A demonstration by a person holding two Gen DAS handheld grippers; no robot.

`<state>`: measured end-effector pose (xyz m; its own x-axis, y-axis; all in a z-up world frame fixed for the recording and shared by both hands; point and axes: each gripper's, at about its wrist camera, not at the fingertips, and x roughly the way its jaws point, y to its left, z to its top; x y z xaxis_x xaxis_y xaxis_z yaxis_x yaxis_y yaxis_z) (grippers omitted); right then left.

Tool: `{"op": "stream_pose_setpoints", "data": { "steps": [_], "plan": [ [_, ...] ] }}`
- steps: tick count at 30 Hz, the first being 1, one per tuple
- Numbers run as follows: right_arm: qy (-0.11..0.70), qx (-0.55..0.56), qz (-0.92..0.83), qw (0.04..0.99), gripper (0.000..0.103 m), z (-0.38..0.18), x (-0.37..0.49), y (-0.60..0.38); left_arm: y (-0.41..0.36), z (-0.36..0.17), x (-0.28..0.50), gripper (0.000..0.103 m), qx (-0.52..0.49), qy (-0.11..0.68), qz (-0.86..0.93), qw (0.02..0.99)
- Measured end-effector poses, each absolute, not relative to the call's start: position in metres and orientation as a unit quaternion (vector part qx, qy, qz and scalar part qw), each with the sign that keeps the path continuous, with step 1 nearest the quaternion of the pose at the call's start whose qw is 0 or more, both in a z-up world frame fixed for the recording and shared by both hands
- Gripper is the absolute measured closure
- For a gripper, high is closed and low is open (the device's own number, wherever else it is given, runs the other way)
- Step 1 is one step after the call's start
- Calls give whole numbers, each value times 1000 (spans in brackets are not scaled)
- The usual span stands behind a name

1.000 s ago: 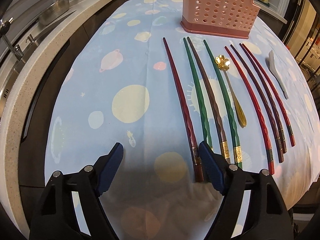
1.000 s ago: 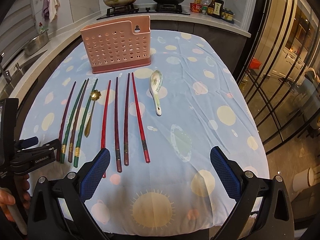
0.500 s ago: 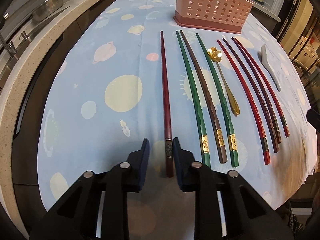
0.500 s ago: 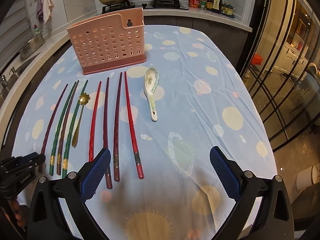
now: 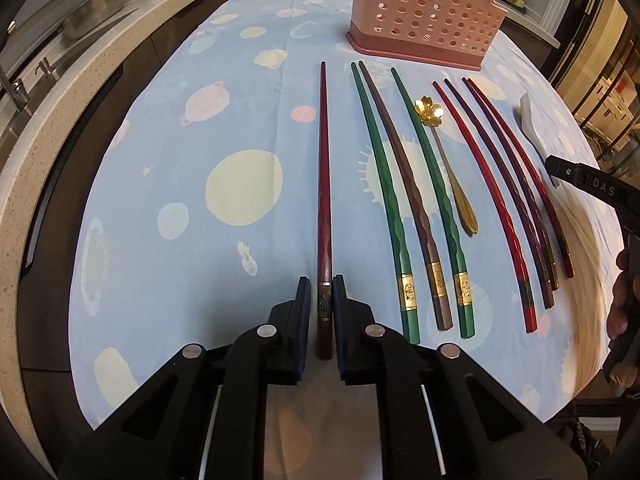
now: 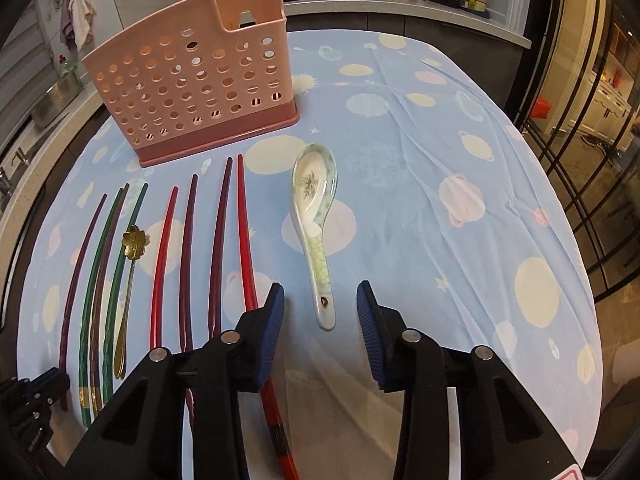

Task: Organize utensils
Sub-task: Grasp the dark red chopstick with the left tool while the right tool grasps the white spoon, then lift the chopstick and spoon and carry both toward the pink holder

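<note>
On the planet-print cloth, your sorting has barely begun: the pink holder [image 6: 192, 76] looks empty, though its inside is only partly visible.

Your left gripper [image 5: 321, 300] is closing on the butt end of the dark red chopstick [image 5: 323, 184], which lies between the pads, seemingly pinched but not lifted. Your right gripper [image 6: 320, 308] is closing around the ceramic spoon [image 6: 316, 216], whose handle sits between the jaws with clear gaps either side. Every other chopstick and the gold flower spoon [image 5: 444, 152] lie in a row before the holder. Beyond the table [image 6: 460, 152] you have a stove with pans, sauce bottles and a sink counter.
</note>
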<state>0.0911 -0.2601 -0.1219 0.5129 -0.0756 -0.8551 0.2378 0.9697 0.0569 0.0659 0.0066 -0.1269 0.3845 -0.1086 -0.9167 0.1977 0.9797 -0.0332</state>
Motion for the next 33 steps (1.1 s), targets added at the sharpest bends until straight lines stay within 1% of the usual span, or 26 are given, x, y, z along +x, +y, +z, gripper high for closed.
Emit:
{"op": "stream_pose_setpoints", "data": {
  "steps": [1, 2, 3, 7, 11, 13, 18, 33],
  "plan": [
    [487, 82, -89, 865, 77, -124, 94, -259, 7, -127, 66, 92, 40, 547, -92, 831],
    [489, 82, -88, 864, 79, -126, 97, -259, 7, -127, 67, 92, 39, 547, -92, 831],
    [491, 82, -86, 863, 84, -128, 99, -259, 7, -127, 67, 92, 39, 547, -92, 831],
    [488, 74, -85, 866, 92, -131, 103, -258, 7, -128, 67, 92, 37, 547, -92, 831],
    [487, 75, -80, 866, 93, -130, 100, -258, 8, -127, 68, 92, 31, 547, -94, 831],
    [487, 77, -78, 866, 93, -128, 97, -258, 11, -126, 68, 96, 24, 547, -96, 831],
    [480, 81, -74, 870, 94, -119, 84, -256, 13, -120, 63, 96, 16, 541, -101, 835],
    [439, 109, -62, 890, 96, -70, 42, -259, 25, -55, 51, 96, 3, 472, -107, 875]
  ]
}}
